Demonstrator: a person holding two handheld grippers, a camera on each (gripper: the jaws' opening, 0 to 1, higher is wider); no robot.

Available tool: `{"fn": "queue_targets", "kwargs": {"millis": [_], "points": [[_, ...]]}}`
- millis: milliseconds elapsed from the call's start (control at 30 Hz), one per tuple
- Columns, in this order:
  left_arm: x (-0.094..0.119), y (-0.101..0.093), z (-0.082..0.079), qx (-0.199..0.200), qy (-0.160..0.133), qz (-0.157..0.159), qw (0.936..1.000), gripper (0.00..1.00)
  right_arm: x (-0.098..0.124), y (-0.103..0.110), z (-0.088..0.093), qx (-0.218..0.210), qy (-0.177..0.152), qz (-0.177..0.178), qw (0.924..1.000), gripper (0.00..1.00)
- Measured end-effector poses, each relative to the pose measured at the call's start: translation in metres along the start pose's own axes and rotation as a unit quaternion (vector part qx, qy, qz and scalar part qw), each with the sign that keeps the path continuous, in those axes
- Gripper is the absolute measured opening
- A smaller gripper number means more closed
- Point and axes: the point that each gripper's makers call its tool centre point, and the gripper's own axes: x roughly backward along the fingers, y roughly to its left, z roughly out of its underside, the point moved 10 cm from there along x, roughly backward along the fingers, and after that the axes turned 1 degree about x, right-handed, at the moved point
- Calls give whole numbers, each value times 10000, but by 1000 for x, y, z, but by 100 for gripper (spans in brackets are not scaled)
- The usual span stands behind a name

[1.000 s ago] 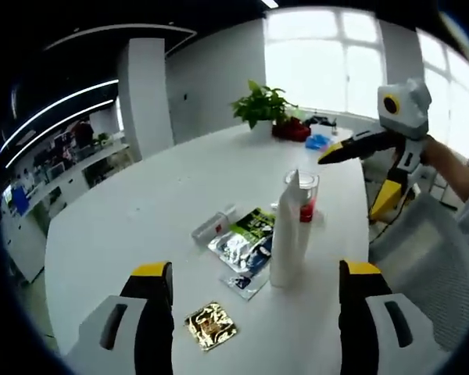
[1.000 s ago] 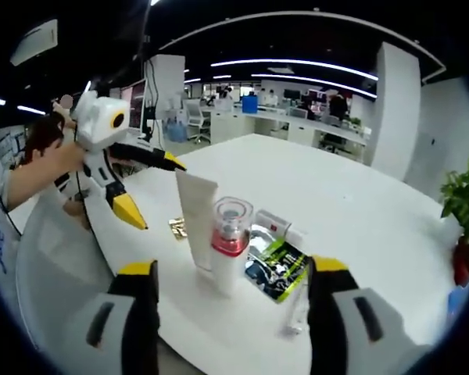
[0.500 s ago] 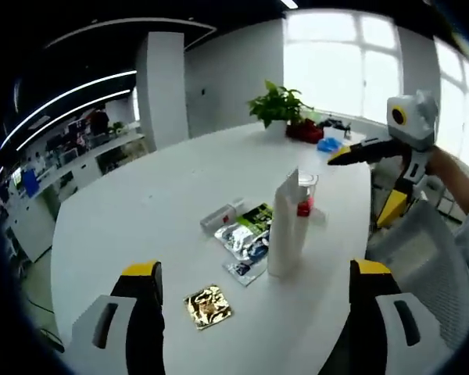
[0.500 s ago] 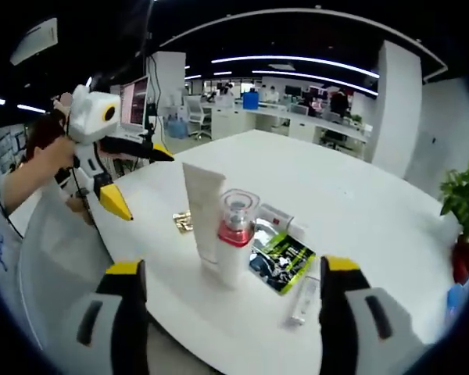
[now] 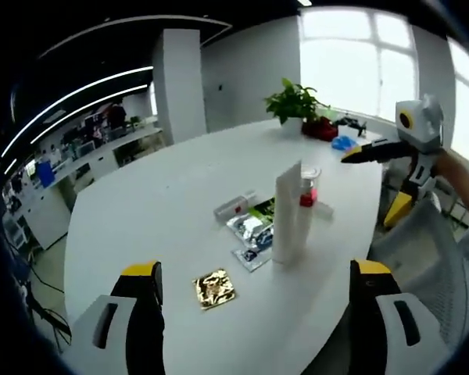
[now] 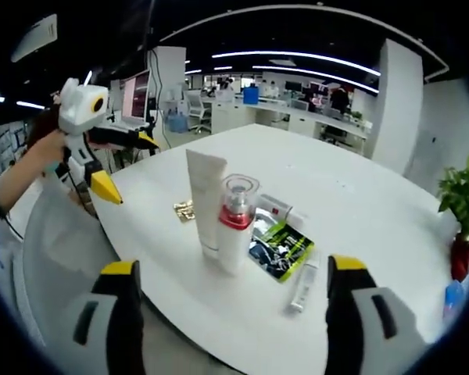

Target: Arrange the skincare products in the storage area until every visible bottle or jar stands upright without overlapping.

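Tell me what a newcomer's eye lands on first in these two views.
The tall white tube standing upright by the red-collared pump bottle, near the white table's edge. Flat sachets lie just beside them, and a gold foil packet sits apart, nearer the left gripper. The right gripper hangs back, jaws wide and holding nothing.

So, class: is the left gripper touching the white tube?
Apart. The right gripper view shows the left gripper held off the table edge, bare tabletop between it and the white tube.
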Motion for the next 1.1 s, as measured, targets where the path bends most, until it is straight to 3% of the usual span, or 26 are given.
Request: {"fn": "queue_targets", "kwargs": {"millis": [700, 1100], "points": [[21, -20, 2, 61, 16, -192, 9998, 97, -9, -26, 18, -70, 559, -72, 9984, 100], [30, -10, 2, 125, -71, -313, 9994, 97, -34, -49, 27, -205, 955, -163, 9951, 92]]}}
